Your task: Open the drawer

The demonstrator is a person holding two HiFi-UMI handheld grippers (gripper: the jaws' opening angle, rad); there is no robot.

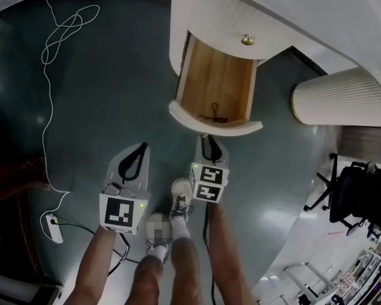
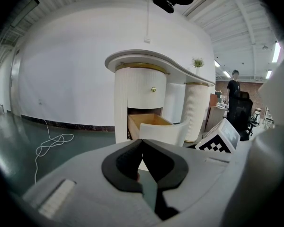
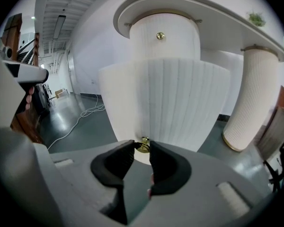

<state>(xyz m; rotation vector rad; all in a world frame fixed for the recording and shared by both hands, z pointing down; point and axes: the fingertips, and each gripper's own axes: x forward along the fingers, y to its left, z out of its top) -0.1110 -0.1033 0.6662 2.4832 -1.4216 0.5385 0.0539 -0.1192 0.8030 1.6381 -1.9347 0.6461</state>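
The drawer (image 1: pixel 211 75) is being held far out of the white cabinet (image 1: pixel 197 18). The left tool (image 2: pixel 143 148) is being carried closed on nothing, while the right tool (image 3: pixel 142 150) is being pressed on the small brass knob (image 3: pixel 142 144). If more pulling is being applied, the drawer may be dragged fully out, or the knob may be lost from the pads.

A white cable (image 1: pixel 57 37) loops loosely across the dark green floor (image 1: pixel 114 94) to a white power strip (image 1: pixel 53 227), a ribbed cream column (image 1: pixel 336 100) stands at right, and what may be a black office chair (image 1: pixel 362 196) sits beyond it.
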